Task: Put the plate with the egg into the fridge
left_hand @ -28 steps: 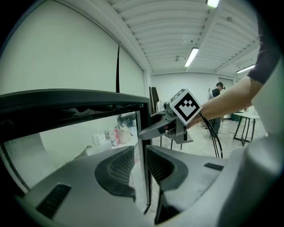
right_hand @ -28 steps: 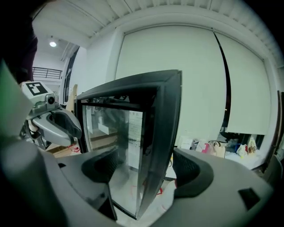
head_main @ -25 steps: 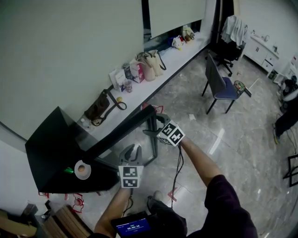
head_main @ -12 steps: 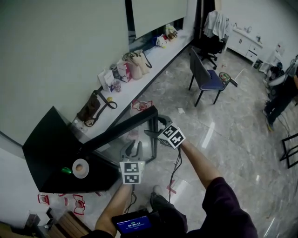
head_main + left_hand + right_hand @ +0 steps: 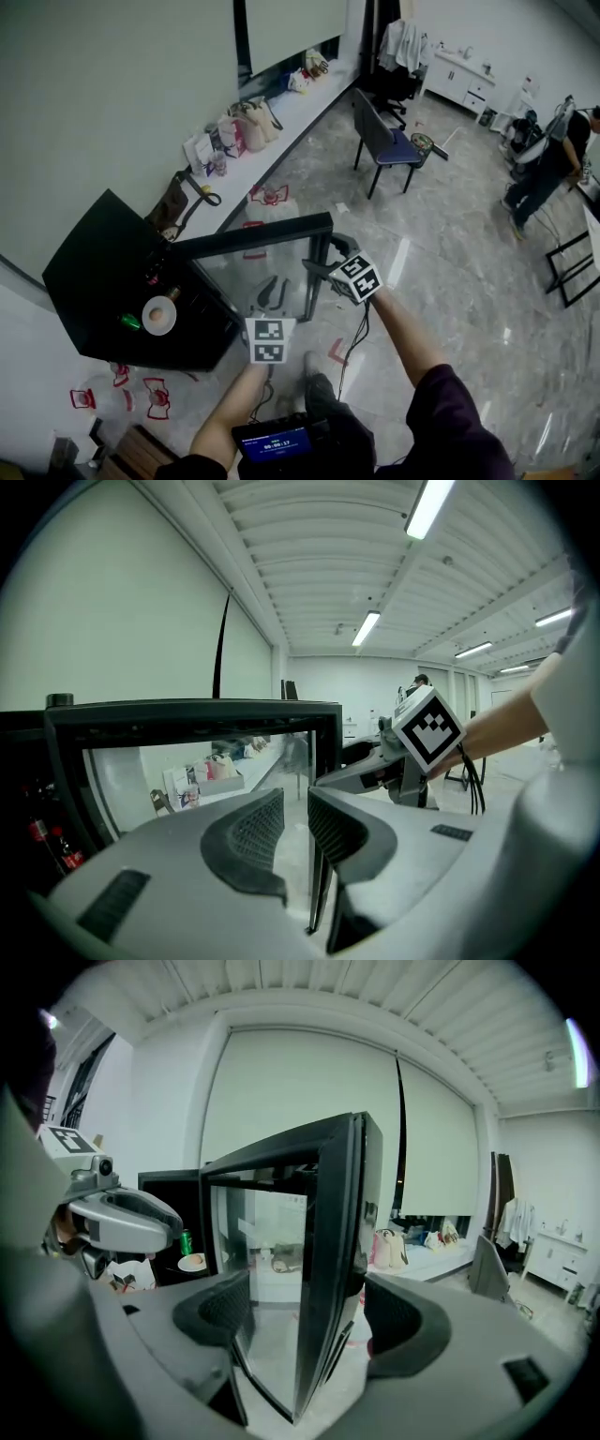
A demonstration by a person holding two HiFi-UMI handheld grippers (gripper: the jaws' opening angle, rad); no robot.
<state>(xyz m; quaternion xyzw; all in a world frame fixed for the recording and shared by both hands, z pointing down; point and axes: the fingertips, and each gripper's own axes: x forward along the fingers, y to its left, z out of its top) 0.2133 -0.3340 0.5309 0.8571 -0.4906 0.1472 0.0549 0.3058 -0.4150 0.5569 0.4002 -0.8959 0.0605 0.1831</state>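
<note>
The white plate with the egg [image 5: 159, 315] sits on top of the black fridge [image 5: 98, 272], beside a green can [image 5: 129, 322]; the plate [image 5: 193, 1262] also shows small in the right gripper view. The fridge's glass door [image 5: 258, 267] stands swung out. My right gripper [image 5: 323, 270] straddles the door's free edge [image 5: 337, 1241], one jaw on each side, and a gap shows at the left pad. My left gripper [image 5: 270, 292] hovers just in front of the door, with only a narrow slit and nothing between its jaws.
A white bench [image 5: 281, 117] with bags runs along the wall. A blue chair [image 5: 384, 145] stands on the marble floor, and a person [image 5: 548, 164] is at the far right. Red-and-white items [image 5: 141, 398] lie by the fridge's foot. Bottles [image 5: 42, 841] show inside.
The glass door has swung further out from the fridge, with my right gripper moving along at its edge. My left gripper has shifted sideways with it. The plate has not moved.
</note>
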